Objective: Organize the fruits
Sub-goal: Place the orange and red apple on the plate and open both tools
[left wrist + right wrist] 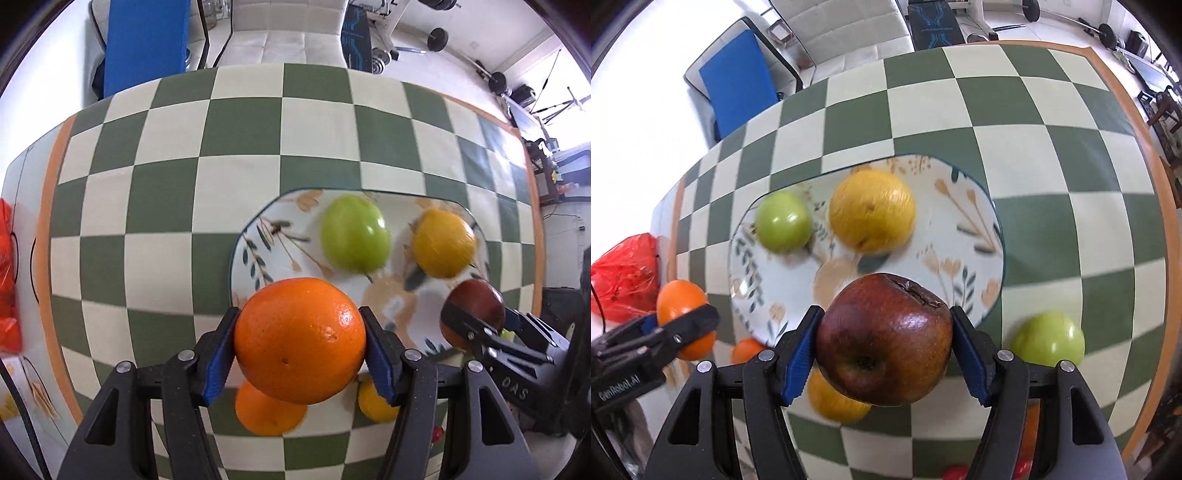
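My left gripper is shut on a large orange, held above the near-left rim of a floral plate. My right gripper is shut on a dark red apple, over the plate's near edge. On the plate lie a green apple and a yellow citrus fruit. The right gripper with its red apple shows at the right of the left wrist view. The left gripper with its orange shows at the left of the right wrist view.
On the checkered tablecloth near the front lie another orange, a yellow fruit, a second green apple and small red fruits. A red plastic bag sits at the table's left edge. A white chair stands behind.
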